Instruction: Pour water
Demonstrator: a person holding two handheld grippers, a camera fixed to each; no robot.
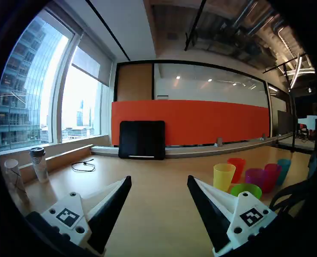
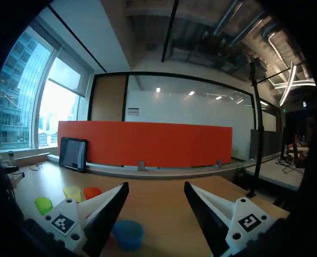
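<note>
In left gripper view, left gripper (image 1: 158, 177) reaches forward from lower edge, held level, jaws wide apart. Two fingers (image 1: 109, 210) show: black inner faces, white outer shells, each tapering to sharp tip, tips at equal height and closer together than bases. Square black-and-white marker (image 1: 67, 216) sits on each white base.

In right gripper view, right gripper (image 2: 155, 184) in same pose: level, pointing forward, jaws wide apart. Fingers (image 2: 105, 214) black inside, white outside, pointed tips even. Marker (image 2: 63, 222) on each base.
</note>
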